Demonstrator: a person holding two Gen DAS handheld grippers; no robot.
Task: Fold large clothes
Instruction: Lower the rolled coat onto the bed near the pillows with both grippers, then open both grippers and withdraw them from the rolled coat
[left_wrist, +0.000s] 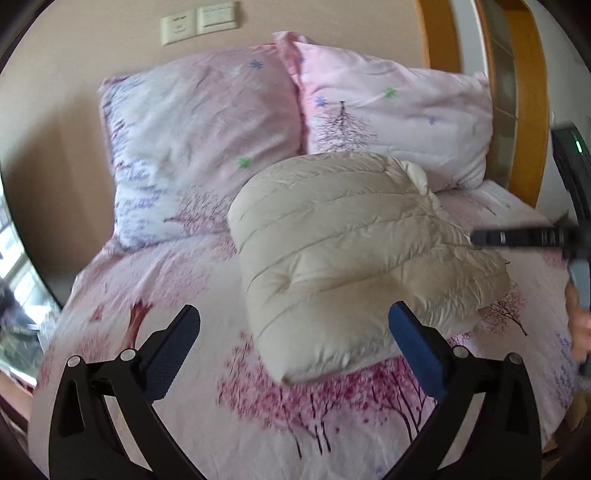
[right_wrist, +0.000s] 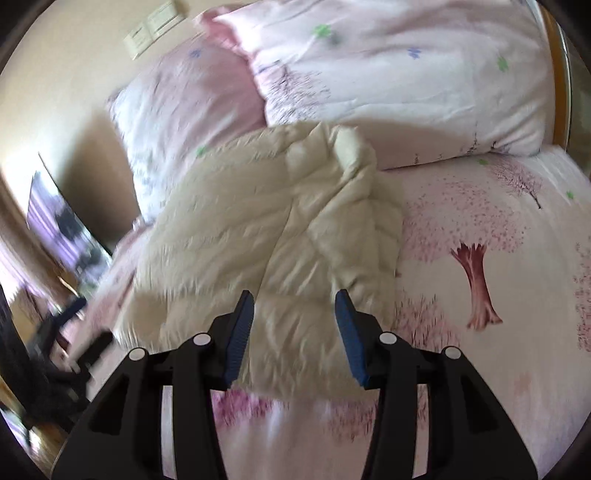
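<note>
A cream quilted puffer jacket (left_wrist: 354, 251) lies folded into a thick bundle on the bed, in front of the pillows. It also shows in the right wrist view (right_wrist: 258, 229). My left gripper (left_wrist: 295, 325) is open wide and empty, just short of the bundle's near edge. My right gripper (right_wrist: 295, 314) is open and empty, hovering over the jacket's near end. The right gripper also shows at the right edge of the left wrist view (left_wrist: 524, 236), beside the jacket.
The bed has a pink tree-print sheet (left_wrist: 332, 406). Two pink pillows (left_wrist: 199, 147) (left_wrist: 399, 110) lean at the head against a beige wall. A wooden door frame (left_wrist: 524, 110) stands at the right. A television (right_wrist: 62, 221) stands at the left.
</note>
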